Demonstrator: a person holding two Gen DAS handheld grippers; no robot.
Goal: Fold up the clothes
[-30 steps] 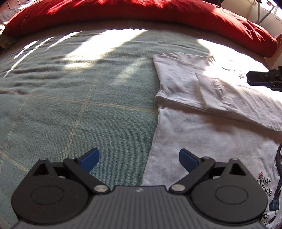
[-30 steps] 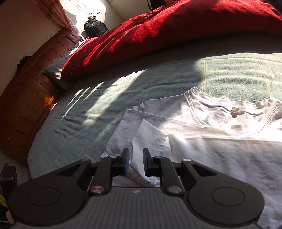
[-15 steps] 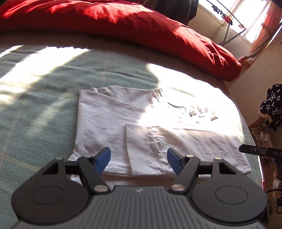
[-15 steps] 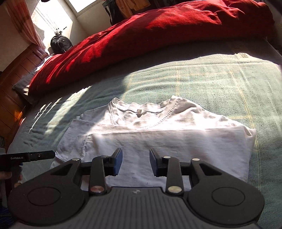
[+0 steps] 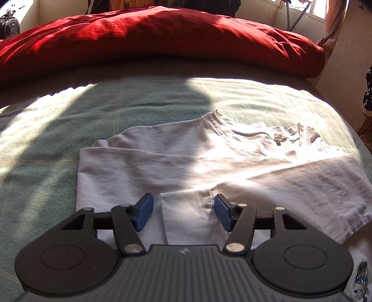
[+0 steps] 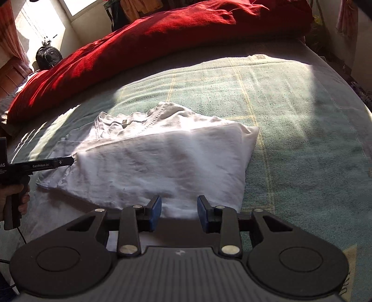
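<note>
Where sun falls, green blanket [image 6: 290, 111] bears white T-shirt [image 6: 162, 158]; red duvet [image 5: 162, 39] behind.

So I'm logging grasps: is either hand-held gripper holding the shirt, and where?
Nothing is held: left hand-held gripper and right hand-held gripper are open above the white T-shirt.

A red duvet [image 5: 162, 39] spans the frame's top over a green checked bedspread [image 6: 302, 104]; upper left, seemingly a black backpack [image 6: 48, 57].

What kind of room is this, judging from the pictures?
Most likely a bedroom. A white T-shirt lies on a bed covered by a green blanket, a red duvet is bunched along its far side, and a sunlit window is behind.
</note>
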